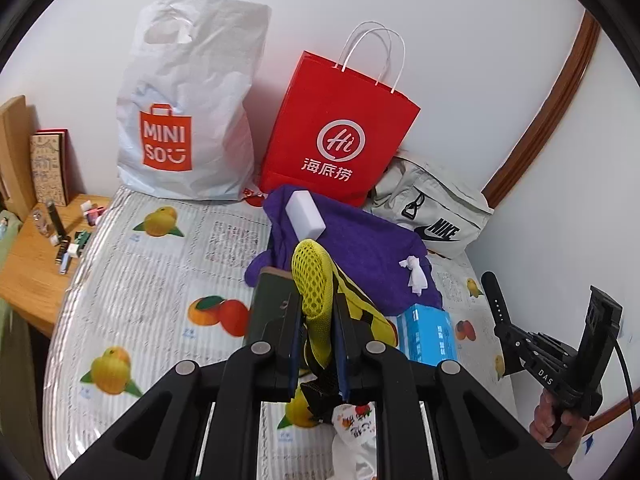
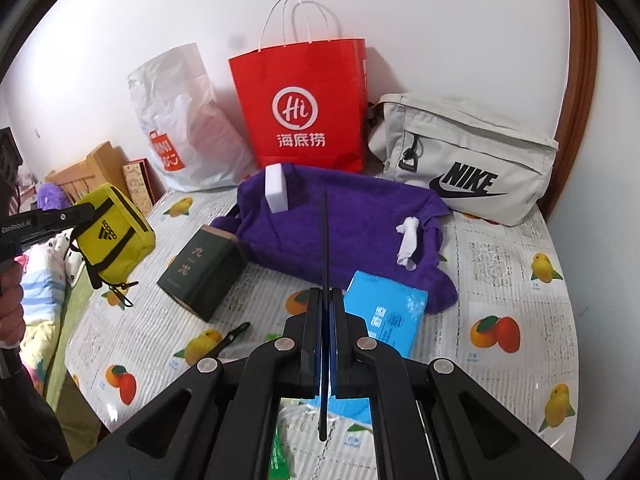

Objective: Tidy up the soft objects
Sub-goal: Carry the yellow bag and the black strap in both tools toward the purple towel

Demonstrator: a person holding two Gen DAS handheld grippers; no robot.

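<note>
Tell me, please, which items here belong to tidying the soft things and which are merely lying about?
Job:
yellow fabric pouch, clamped in left gripper
purple towel
white sponge block
grey Nike fabric bag
blue tissue pack

Lying about:
dark green tin
red paper bag
white plastic bag

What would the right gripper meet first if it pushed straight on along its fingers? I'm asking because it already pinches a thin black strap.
Probably the blue packet just beyond the right gripper, or the purple towel it lies on; depth is unclear. The black strap runs along that same line.
</note>
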